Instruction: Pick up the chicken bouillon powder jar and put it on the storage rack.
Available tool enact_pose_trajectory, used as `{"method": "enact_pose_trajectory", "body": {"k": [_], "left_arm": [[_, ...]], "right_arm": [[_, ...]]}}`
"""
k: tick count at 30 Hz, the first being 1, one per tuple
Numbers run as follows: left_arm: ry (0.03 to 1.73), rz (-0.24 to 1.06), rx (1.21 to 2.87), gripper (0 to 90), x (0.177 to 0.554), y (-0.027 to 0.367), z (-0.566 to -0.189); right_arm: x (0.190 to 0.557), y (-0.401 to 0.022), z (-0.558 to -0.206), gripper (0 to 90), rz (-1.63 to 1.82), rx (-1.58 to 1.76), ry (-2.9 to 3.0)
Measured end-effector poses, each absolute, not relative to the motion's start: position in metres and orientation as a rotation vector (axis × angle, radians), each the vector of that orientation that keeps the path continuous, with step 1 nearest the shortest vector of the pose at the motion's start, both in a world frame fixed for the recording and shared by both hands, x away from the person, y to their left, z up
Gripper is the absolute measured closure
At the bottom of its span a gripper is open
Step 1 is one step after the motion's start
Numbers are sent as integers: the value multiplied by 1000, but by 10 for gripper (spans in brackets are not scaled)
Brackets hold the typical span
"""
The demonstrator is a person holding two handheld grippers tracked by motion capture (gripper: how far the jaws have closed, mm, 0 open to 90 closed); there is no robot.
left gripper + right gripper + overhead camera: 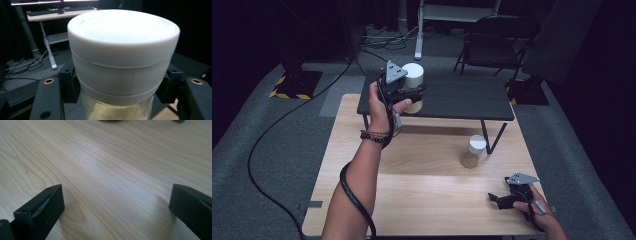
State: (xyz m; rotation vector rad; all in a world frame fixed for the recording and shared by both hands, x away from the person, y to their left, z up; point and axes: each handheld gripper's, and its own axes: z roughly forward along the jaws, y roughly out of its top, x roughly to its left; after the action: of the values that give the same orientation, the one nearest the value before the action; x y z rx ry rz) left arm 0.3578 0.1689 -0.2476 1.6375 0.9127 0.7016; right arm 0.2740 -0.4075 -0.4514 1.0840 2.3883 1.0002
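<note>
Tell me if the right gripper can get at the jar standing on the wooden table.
Probably yes: the right gripper rests open and empty on the wooden table, and only bare wood lies between it and the jar.

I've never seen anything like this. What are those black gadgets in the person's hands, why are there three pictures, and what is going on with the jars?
No machine here: a person holds hand-operated tongs, one per hand. The high view looks down from above. The other two pictures come from small cameras riding on each tool, looking along its black jaws.

The left tongs are shut on a white-lidded jar, held over the near edge of a low black shelf that stands on the wooden table. The left gripper view shows that jar close up, pinched just below its lid.

The right tongs sit low at the table's near right corner, jaws wide apart with bare wood between them. A second jar stands on the table, untouched.
</note>
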Motion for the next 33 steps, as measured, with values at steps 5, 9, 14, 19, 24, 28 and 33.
{"method": "enact_pose_trajectory", "body": {"k": [5,9,14,19,24,28,33], "left_arm": [[922,713,1627,349,366,170,-249],[938,723,1623,348,373,169,-249],[969,734,1628,348,381,167,-250],[984,729,1626,348,386,168,-254],[999,725,1629,347,390,168,-259],[1005,727,1631,347,392,169,-264],[990,733,1608,347,390,171,-271]], "right_arm": [[274,-408,-451,0,1001,1085,2388],[274,-408,-451,0,1001,1085,2388],[274,-408,-452,0,1001,1083,2388],[274,-408,-452,0,1001,1083,2388],[274,-408,-452,0,1001,1083,2388],[274,-408,-452,0,1001,1081,2387],[274,-407,-451,0,1001,1085,2388]]}}
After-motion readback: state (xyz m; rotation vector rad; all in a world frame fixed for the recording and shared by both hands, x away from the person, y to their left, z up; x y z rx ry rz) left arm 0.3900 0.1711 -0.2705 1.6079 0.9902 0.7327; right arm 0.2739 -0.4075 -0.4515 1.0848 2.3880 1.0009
